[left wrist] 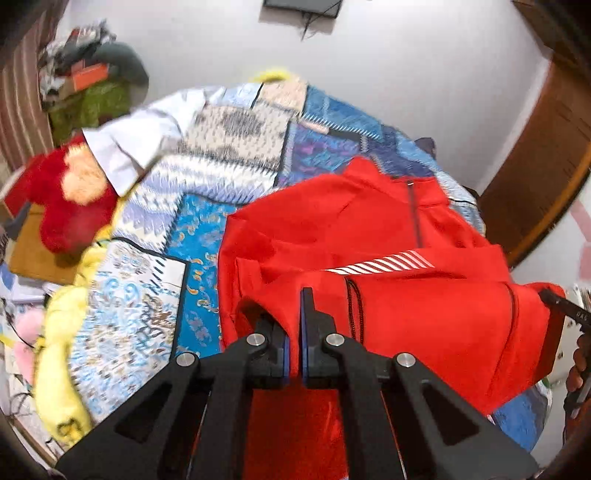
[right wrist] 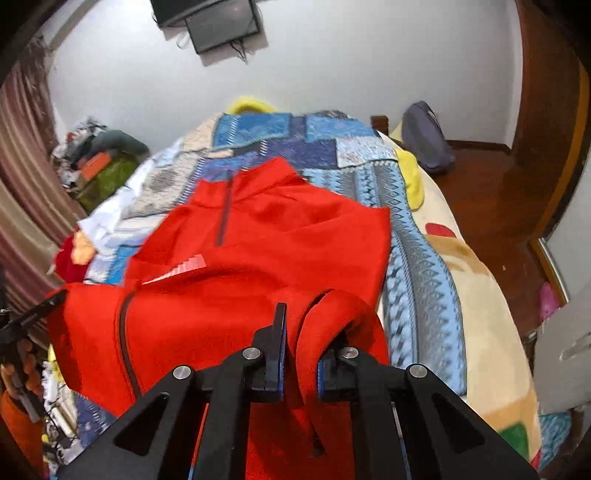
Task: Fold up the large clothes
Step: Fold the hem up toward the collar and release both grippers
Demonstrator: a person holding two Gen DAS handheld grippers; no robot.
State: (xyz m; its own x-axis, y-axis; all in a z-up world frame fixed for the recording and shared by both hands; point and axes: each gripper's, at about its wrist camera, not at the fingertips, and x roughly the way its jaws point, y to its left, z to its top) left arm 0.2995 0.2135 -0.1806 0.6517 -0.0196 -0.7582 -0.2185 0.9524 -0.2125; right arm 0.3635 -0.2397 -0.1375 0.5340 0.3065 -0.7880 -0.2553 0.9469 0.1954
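Fold is judged partway: each hand-held gripper, left (left wrist: 293,332) and right (right wrist: 301,347), is clamped on the hem end of the red jacket (left wrist: 369,236), lifted over its collar half ahead on the bed (right wrist: 424,266); laying down and side folds remain.

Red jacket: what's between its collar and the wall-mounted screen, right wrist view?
Between the red jacket collar and the screen: blue patchwork bedspread, a yellow item, then bare wall, per right wrist view.

White walls (right wrist: 332,74), wall-mounted dark screen (right wrist: 218,26), striped curtain (right wrist: 22,177), wooden floor (right wrist: 491,206), bed under blue patchwork quilt (right wrist: 421,266)
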